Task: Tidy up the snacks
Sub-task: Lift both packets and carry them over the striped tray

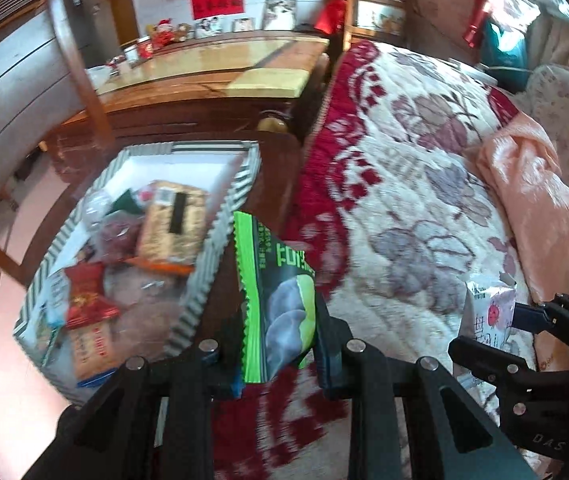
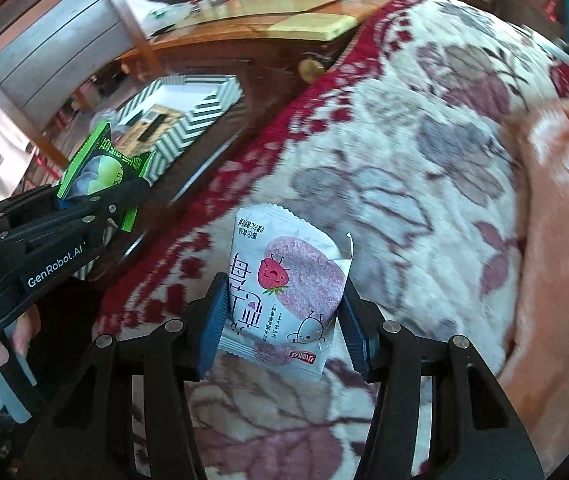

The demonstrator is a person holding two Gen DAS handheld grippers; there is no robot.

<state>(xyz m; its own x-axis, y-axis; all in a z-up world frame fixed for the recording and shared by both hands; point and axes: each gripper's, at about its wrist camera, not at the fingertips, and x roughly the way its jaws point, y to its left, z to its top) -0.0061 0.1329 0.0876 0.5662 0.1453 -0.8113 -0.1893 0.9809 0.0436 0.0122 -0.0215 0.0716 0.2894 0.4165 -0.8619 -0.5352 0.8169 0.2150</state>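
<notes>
My left gripper (image 1: 280, 356) jaws pinch green snack packet (image 1: 280, 300) beside striped box (image 1: 220, 216) | right gripper (image 2: 280, 324) jaws clamp strawberry snack packet (image 2: 284, 288) over bed quilt (image 2: 424, 160) | light, crinkly, slippery film, soft filling; hold the flat sides gently.

Glossy plastic film wraps the green snack packet (image 1: 280, 300) at centre frame and the white strawberry packet (image 2: 284, 292), both crinkled and catching light. The left gripper (image 1: 276, 360) and right gripper (image 2: 280, 336) show matt black plastic with bright metal pins and ribbed blue pads. A soft, quilted floral blanket (image 1: 404, 184) fills the right; the striped box (image 1: 204, 280) looks like cardboard, beside polished, reflective wood furniture (image 1: 212, 68) at upper left.
</notes>
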